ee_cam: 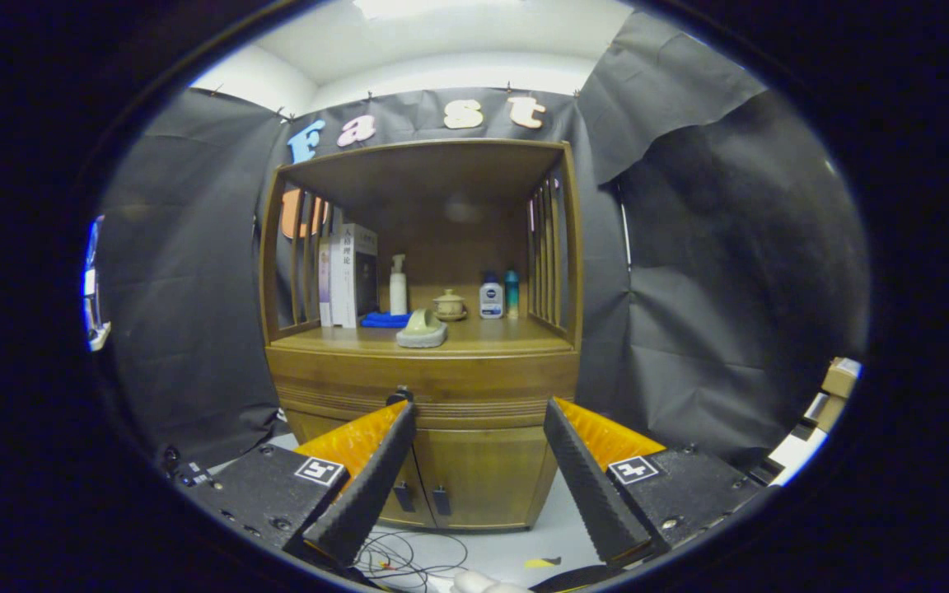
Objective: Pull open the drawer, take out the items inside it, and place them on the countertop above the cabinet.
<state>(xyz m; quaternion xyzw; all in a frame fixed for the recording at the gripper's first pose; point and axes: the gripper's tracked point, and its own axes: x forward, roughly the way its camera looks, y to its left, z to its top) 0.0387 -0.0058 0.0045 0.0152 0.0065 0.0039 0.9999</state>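
A wooden cabinet (425,445) stands ahead against the booth wall. Its drawer (343,379) is shut, and the small dark knob (399,396) shows just above my left fingertip. The countertop (491,336) above the drawer carries a pale green-grey object (423,329) near its front edge. My gripper (479,412) is open, with nothing between its fingers, and is held some way back from the drawer front. What lies inside the drawer is hidden.
On the countertop stand books (348,274), a blue cloth (384,319), a white pump bottle (398,285), a small lidded pot (449,305) and two bottles (498,296). Two lower doors (474,478) sit below. Cables (409,560) lie on the floor; boxes (837,383) at right.
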